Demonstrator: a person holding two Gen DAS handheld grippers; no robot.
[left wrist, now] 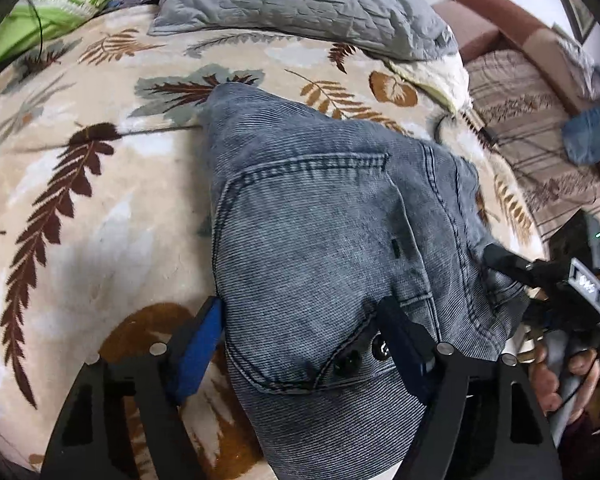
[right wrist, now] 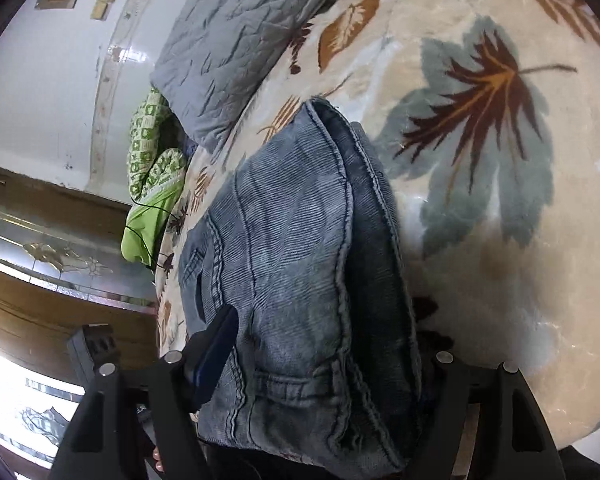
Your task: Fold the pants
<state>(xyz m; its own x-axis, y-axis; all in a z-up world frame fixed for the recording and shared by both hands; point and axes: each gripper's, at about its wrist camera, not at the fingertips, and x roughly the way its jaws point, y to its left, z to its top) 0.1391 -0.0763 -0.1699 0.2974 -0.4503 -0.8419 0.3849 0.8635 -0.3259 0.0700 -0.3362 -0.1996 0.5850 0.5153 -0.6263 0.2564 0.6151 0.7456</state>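
The jeans [left wrist: 320,240] lie folded into a thick bundle on the leaf-patterned blanket [left wrist: 80,200], near a grey pillow [left wrist: 300,0], with their near end raised between both tools. The left gripper [left wrist: 304,344] is clenched on the waistband end, its blue-padded fingers [left wrist: 198,344] pressing the denim from either side. The right gripper [right wrist: 320,360] likewise grasps the jeans [right wrist: 300,260], one finger [right wrist: 216,344] against the cloth and the other hidden behind the folded layers.
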